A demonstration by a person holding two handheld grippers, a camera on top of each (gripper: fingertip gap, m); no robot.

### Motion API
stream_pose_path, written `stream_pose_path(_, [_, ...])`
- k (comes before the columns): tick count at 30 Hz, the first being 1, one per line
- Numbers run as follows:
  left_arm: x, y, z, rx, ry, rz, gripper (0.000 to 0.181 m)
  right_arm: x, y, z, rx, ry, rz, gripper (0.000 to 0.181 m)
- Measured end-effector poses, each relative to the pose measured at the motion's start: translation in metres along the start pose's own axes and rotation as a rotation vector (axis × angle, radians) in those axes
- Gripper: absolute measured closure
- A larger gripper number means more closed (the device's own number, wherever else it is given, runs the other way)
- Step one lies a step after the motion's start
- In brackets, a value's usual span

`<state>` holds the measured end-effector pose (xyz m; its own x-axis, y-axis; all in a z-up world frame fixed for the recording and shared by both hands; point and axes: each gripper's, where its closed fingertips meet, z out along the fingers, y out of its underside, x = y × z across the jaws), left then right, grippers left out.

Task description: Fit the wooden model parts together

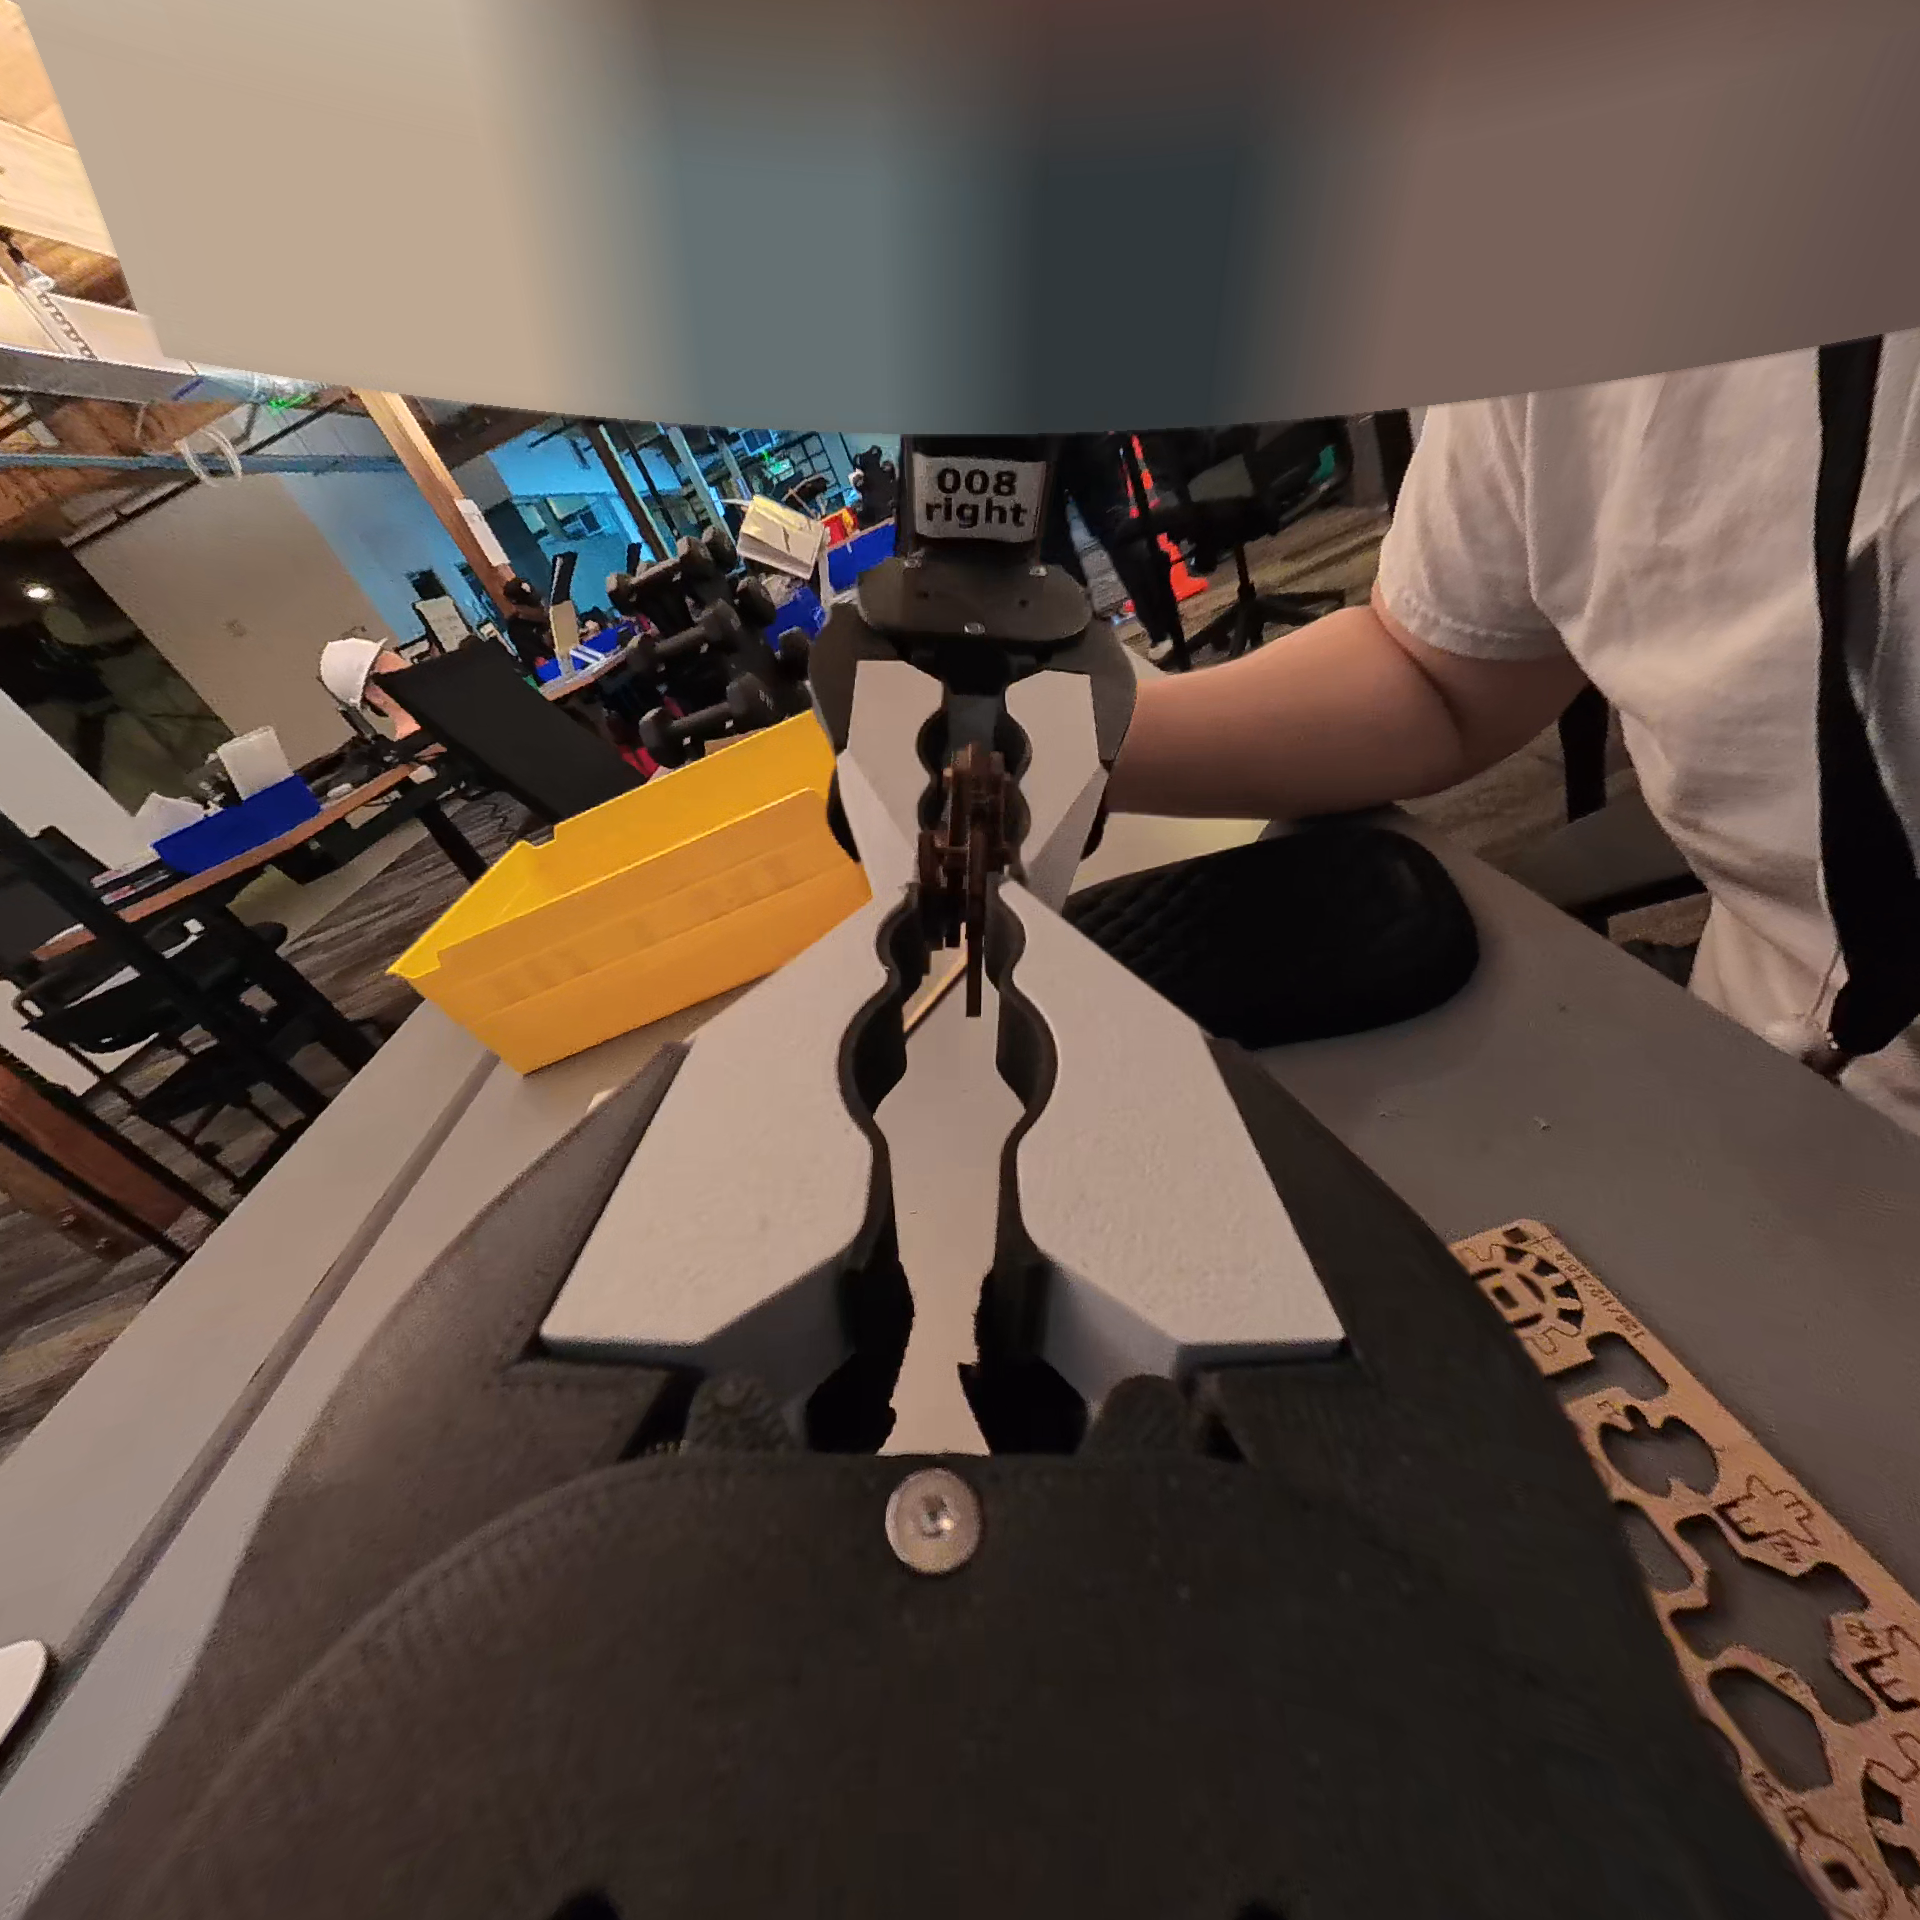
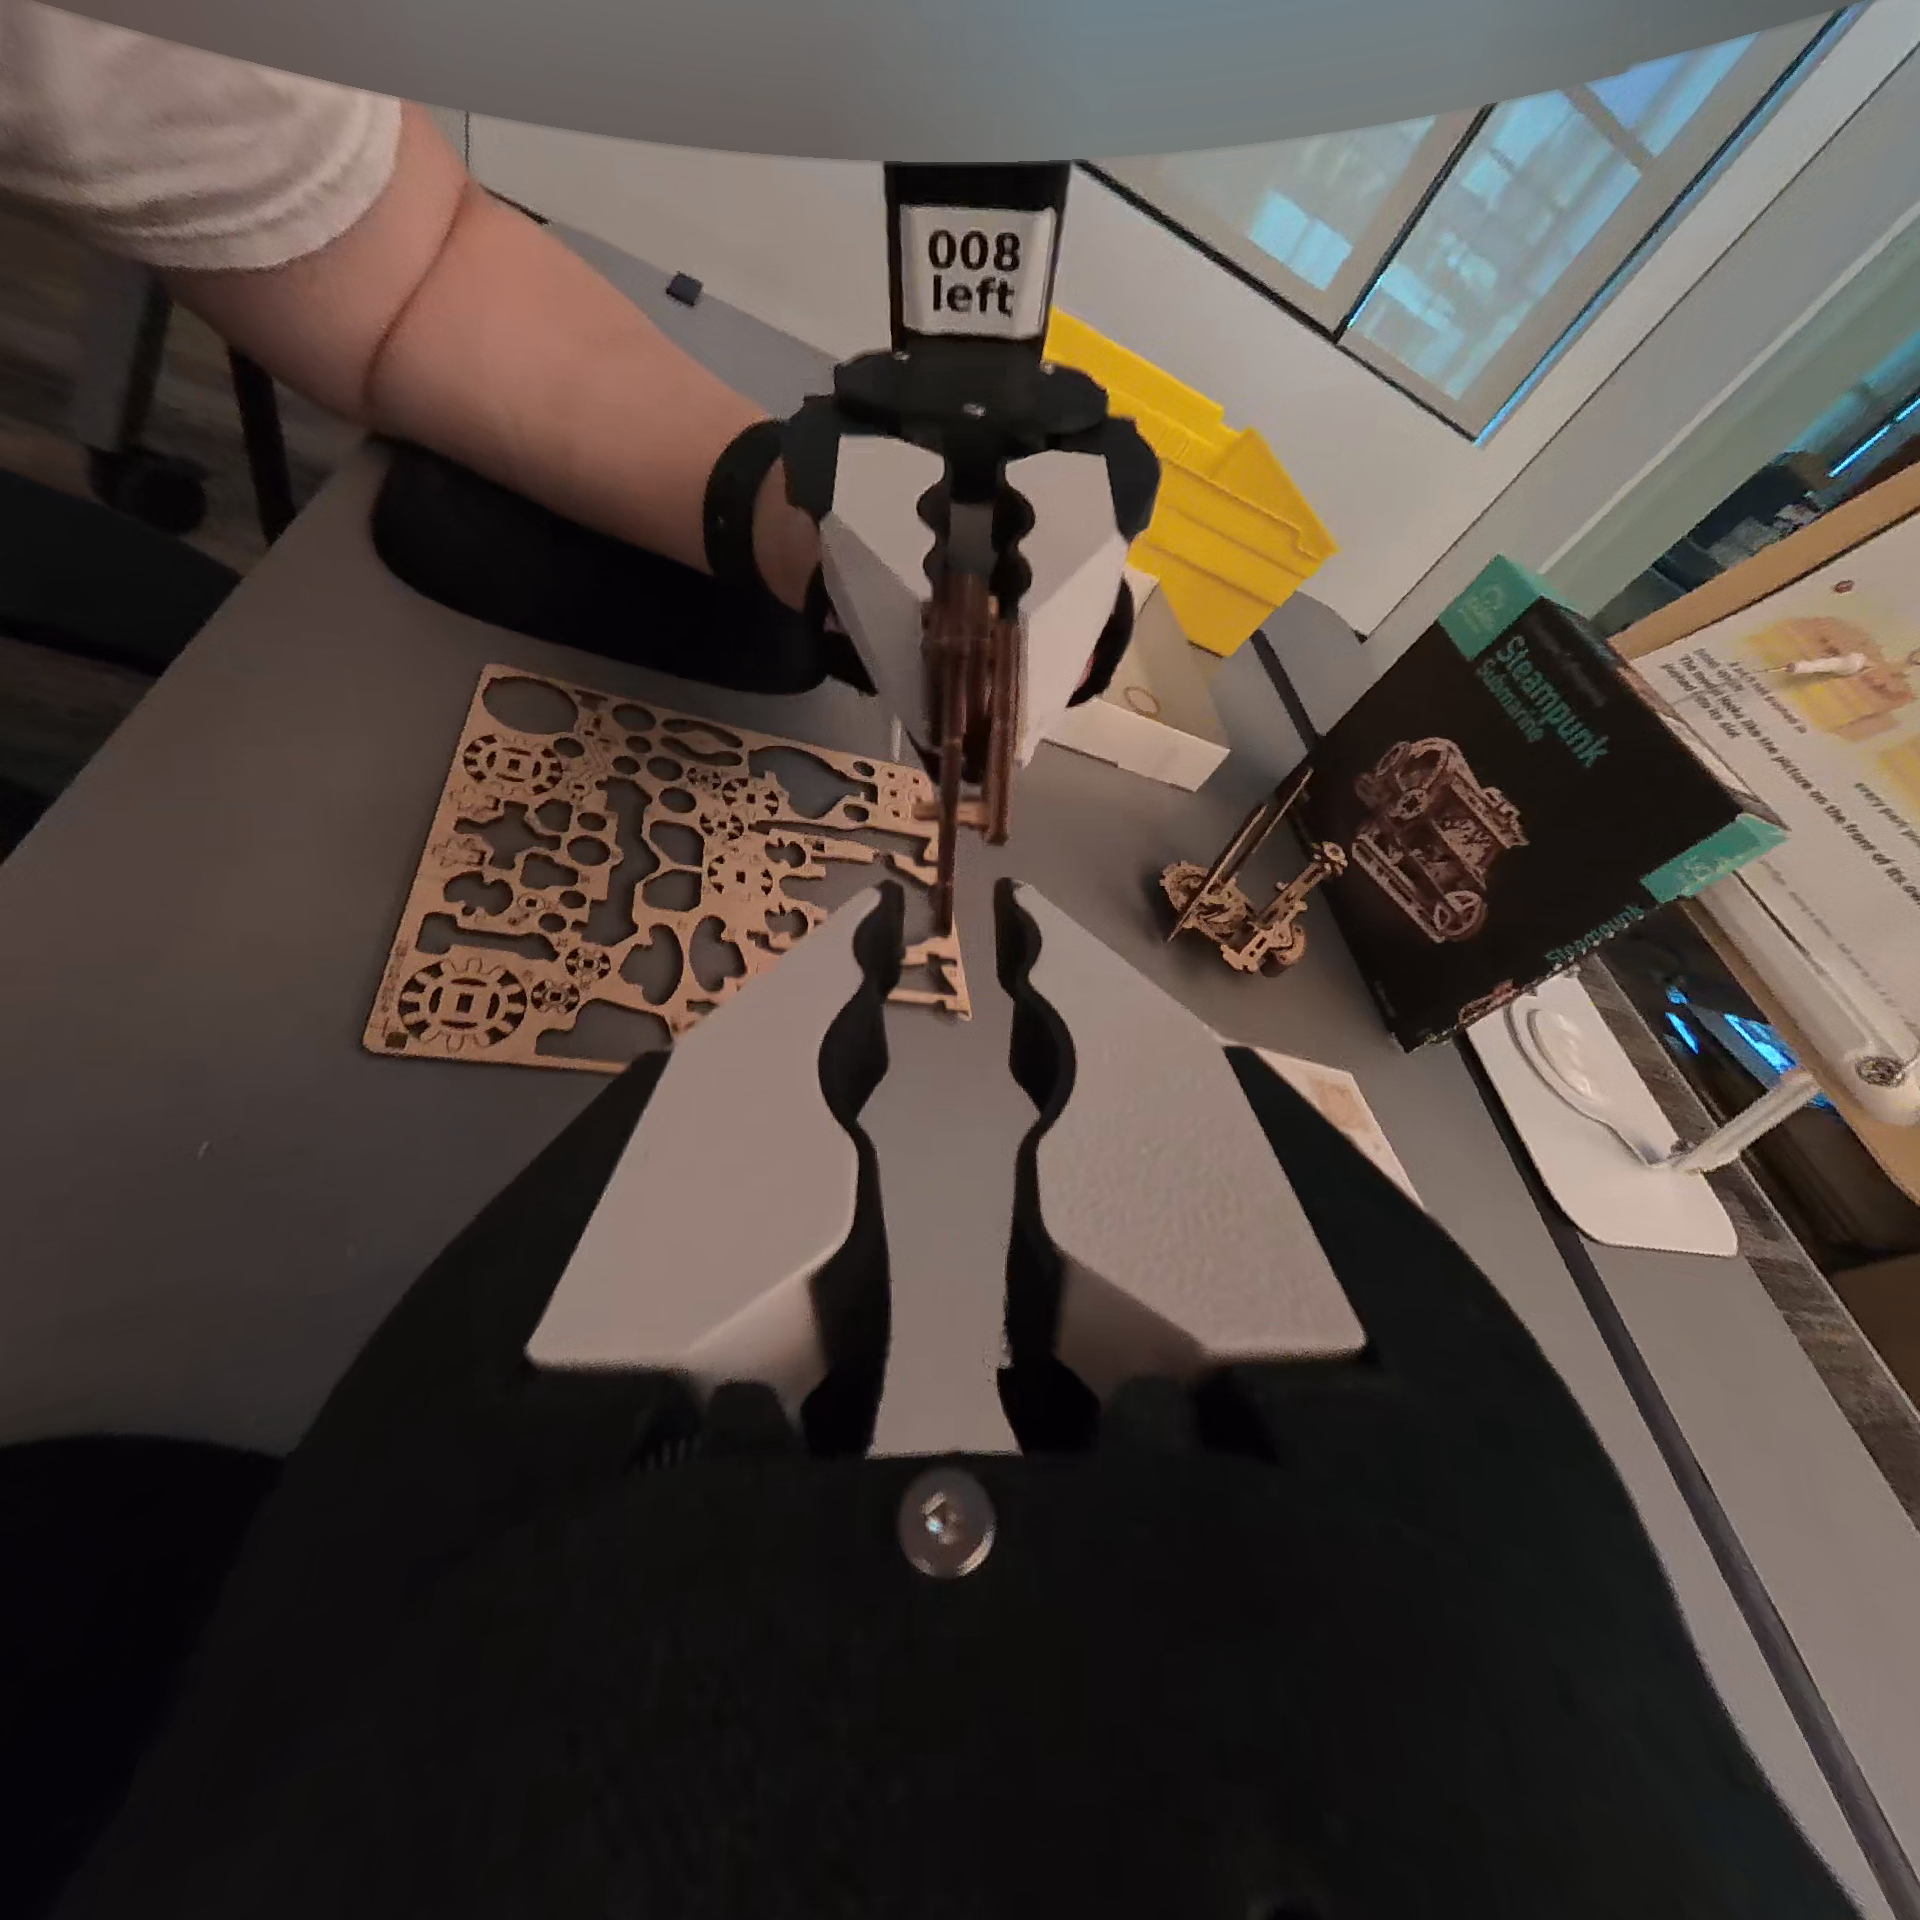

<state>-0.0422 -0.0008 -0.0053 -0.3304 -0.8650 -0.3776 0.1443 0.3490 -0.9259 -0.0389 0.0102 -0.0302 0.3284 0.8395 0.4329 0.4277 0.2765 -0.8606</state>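
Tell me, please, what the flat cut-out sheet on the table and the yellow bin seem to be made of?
Cut-out sheet: thin pale plywood, by its look, matt, with darkened edges around the holes that suggest laser cutting. Yellow bin: moulded plastic, apparently, uniform in colour, smooth and faintly glossy.

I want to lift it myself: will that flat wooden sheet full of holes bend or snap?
The wooden sheet probably flexes a little and feels light, since it looks thin with many cut-outs. Its narrow bridges could snap, so lift it gently and keep it flat.

Probably an open workshop-office: exposed timber beams, desks, office chairs and a dumbbell rack.
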Motion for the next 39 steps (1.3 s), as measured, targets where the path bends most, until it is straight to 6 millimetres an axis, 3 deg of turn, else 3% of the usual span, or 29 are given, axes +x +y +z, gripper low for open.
stream_pose_path(15, [0.0034, 0.0004, 0.0003, 0.021, 0.032, -0.042, 0.172, 0.0008, -0.0107, 0.0030, 0.024, 0.041, 0.023, 0.171])
stream_pose_path(31, [-0.0001, 0.0041, 0.0001, -0.017, 0.027, -0.105, 0.172, 0.0025, -0.0067, 0.0045, 0.037, -0.006, 0.134, 0.172])
stream_pose_path(39, [0.0009, 0.0035, -0.0005, -0.018, 0.033, -0.088, 0.172, 0.0023, -0.0108, 0.0011, 0.052, 0.045, 0.017, 0.169])
